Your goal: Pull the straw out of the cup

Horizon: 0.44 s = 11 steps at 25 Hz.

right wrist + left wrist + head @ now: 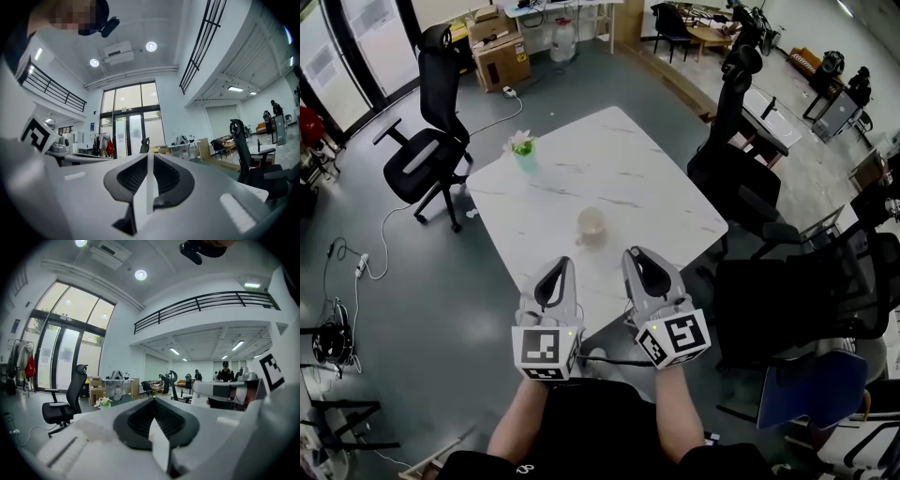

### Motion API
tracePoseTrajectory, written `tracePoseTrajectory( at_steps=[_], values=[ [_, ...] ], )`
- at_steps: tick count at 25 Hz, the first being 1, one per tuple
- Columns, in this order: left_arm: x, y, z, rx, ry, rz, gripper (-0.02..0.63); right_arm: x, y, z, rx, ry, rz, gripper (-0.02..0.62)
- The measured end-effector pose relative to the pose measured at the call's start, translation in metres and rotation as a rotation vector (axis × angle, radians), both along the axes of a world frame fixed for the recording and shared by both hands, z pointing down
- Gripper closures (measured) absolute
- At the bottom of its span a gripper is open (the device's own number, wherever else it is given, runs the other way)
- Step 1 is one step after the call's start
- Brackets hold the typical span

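A pale cup [591,225] stands on the white marble table [647,178], toward its near side. I cannot make out a straw in it from the head view. My left gripper [562,263] and right gripper [632,254] hover side by side over the table's near edge, just short of the cup, and both point away from me. In the left gripper view the left gripper [153,400] has its jaws together with nothing between them. The right gripper [150,155] also has its tips together, with only a thin pale seam between the pads and nothing held.
A small potted plant [523,147] stands at the table's far left corner. Black office chairs stand to the left [427,155] and right [741,159] of the table. Cables lie on the floor at left [356,262]. Boxes [499,58] sit further back.
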<state>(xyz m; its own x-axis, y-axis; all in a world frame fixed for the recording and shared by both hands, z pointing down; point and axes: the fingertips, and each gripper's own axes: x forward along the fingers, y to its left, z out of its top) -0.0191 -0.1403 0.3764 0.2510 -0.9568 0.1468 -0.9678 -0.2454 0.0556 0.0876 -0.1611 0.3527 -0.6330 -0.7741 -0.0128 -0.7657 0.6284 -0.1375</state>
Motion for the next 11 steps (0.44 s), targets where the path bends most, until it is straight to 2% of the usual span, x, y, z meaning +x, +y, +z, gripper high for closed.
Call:
tracePoseTrajectory(
  at_steps=[11],
  values=[
    [0.012,-0.006,-0.006,0.013,-0.014,0.026,0.605,0.01,-0.006,-0.006,0.013,0.0,0.011,0.557]
  ],
)
